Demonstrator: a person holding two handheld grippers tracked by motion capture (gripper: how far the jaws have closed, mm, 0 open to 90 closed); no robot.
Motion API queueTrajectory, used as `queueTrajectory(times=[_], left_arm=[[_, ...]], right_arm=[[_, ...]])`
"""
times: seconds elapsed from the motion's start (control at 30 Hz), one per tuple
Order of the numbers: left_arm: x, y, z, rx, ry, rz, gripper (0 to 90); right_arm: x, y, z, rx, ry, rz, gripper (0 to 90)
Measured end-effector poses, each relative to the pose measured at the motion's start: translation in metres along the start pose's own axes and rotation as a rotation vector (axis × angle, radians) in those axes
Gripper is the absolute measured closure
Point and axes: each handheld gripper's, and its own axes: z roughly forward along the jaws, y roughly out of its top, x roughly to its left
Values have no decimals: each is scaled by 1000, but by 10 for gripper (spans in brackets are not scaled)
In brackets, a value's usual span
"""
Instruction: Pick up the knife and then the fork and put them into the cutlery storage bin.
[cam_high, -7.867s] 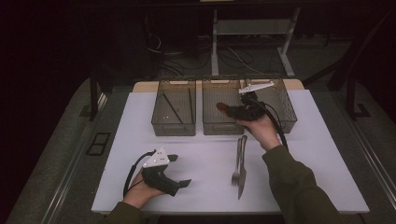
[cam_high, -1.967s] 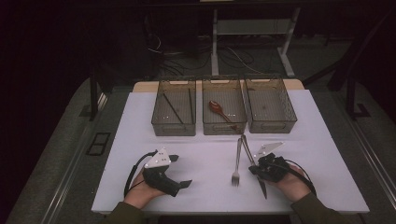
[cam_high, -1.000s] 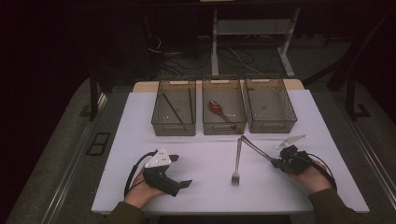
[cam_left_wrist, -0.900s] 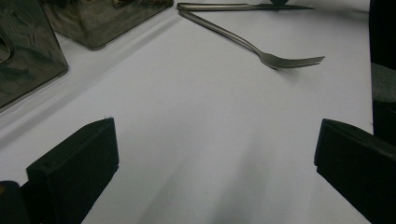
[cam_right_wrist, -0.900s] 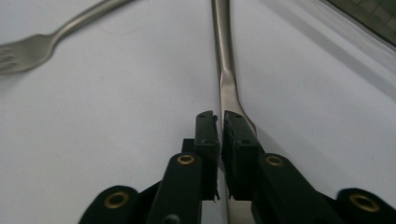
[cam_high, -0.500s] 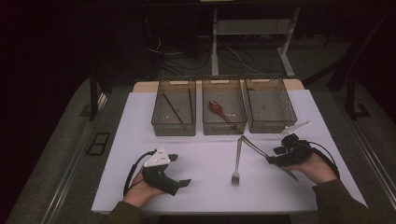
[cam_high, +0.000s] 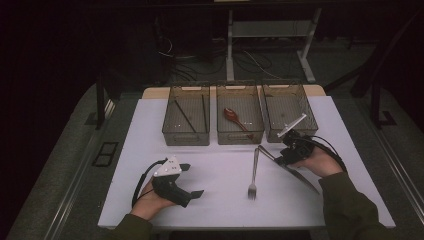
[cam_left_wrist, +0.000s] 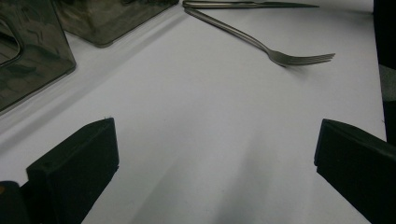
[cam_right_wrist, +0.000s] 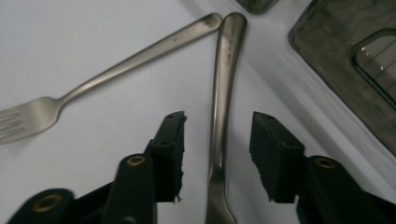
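Observation:
A steel fork (cam_high: 254, 172) and a steel knife (cam_high: 300, 175) lie on the white table (cam_high: 220, 165), their handle ends meeting near the bins. My right gripper (cam_high: 280, 157) straddles the knife handle (cam_right_wrist: 224, 70); its jaws have just been closing, stand a little off the handle on each side, and are open. The fork (cam_right_wrist: 116, 70) lies to its left. At the front left my left gripper (cam_high: 192, 180) rests on the table, held by a hand, wide open (cam_left_wrist: 215, 158) with bare table between the jaws. The fork (cam_left_wrist: 261, 42) lies ahead of it.
Three smoky see-through bins stand in a row at the back: the left bin (cam_high: 185, 137) holds dark sticks, the middle bin (cam_high: 240, 136) a reddish-brown spoon (cam_high: 234, 117), and the right bin (cam_high: 280, 85) is just behind my right gripper. The table's edges drop to a dark floor.
My right gripper has moved left and toward the bins, from the table's right side onto the knife handle, and its jaws have come open. The left gripper, fork and knife lie as before.

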Motion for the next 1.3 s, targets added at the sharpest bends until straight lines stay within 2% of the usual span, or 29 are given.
queueTrajectory(times=[0.23, 0.5, 0.63, 0.83, 1.03, 1.3], left_arm=[[-2, 0, 1, 4, -2, 5, 0], [-3, 0, 2, 6, -2, 4, 0], [-3, 0, 2, 9, -2, 5, 0], [-4, 0, 3, 12, -3, 10, 0], [-4, 0, 3, 12, -3, 10, 0], [-4, 0, 2, 7, -3, 10, 0]], right_arm=[[-2, 5, 12, 95, 2, -7, 638], [-2, 4, 19, 144, 4, -11, 709], [0, 5, 23, 172, -19, -38, 734], [2, 7, 24, 183, -33, -48, 758], [2, 7, 24, 184, -44, -28, 792], [-1, 3, 22, 154, -23, 0, 797]])
